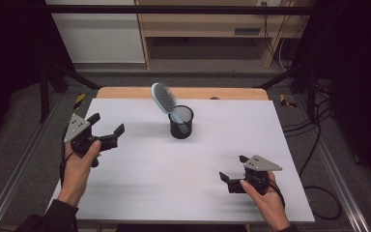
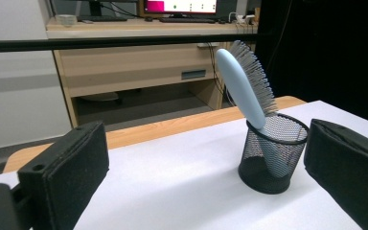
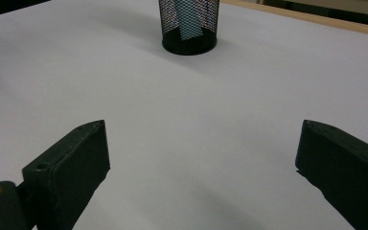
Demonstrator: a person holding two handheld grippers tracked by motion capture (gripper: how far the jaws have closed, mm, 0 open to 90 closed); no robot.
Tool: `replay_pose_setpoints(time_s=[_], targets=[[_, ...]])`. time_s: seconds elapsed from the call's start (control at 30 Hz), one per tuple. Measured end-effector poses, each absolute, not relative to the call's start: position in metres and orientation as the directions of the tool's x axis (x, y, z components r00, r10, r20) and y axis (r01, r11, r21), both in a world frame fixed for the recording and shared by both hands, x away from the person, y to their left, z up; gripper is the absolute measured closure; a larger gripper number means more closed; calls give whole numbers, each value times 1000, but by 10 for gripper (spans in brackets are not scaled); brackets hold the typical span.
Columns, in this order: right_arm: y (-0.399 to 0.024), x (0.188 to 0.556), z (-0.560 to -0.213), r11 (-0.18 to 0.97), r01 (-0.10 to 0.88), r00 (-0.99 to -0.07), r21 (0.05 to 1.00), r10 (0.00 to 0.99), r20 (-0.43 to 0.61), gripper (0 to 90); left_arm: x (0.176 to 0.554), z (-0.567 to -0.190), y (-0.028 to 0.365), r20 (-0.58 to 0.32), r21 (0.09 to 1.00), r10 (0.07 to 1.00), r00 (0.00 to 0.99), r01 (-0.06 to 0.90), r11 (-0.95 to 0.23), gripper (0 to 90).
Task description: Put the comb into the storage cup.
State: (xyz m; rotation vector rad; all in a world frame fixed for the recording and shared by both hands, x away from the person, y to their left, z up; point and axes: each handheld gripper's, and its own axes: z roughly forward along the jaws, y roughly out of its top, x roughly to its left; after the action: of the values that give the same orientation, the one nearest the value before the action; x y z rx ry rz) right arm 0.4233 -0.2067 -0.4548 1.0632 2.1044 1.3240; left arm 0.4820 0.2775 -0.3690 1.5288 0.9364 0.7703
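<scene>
A light blue hairbrush (image 1: 164, 98) stands handle-down in a black mesh cup (image 1: 180, 123) near the middle back of the white table cover (image 1: 149, 169), its bristled head leaning out to the left. In the left gripper view the hairbrush (image 2: 244, 86) rises from the mesh cup (image 2: 273, 153) just inside the right jaw. My left gripper (image 1: 107, 124) is open at the left, held above the table and apart from the cup. My right gripper (image 1: 233, 167) is open at the front right with nothing between its jaws. The mesh cup (image 3: 189, 26) shows far ahead of it.
A wooden strip (image 1: 183, 93) of the tabletop shows behind the white cover. Beyond it stand a wooden desk (image 1: 212, 24) and black frame bars (image 1: 174, 8). Cables (image 1: 319, 145) lie on the floor at the right. A metal rail (image 1: 14, 179) runs along the left side.
</scene>
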Motion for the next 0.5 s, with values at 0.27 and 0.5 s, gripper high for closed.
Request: replay_pose_setpoints(time_s=[0.27,0.5], targets=[[-207,423,-455,250,369,-614,895,788,33,48,474,-381,286,12,983,886,463,158,-95,14],[-207,423,-455,257,368,-610,894,792,23,48,470,-389,295,-11,983,894,447,168,-72,14]])
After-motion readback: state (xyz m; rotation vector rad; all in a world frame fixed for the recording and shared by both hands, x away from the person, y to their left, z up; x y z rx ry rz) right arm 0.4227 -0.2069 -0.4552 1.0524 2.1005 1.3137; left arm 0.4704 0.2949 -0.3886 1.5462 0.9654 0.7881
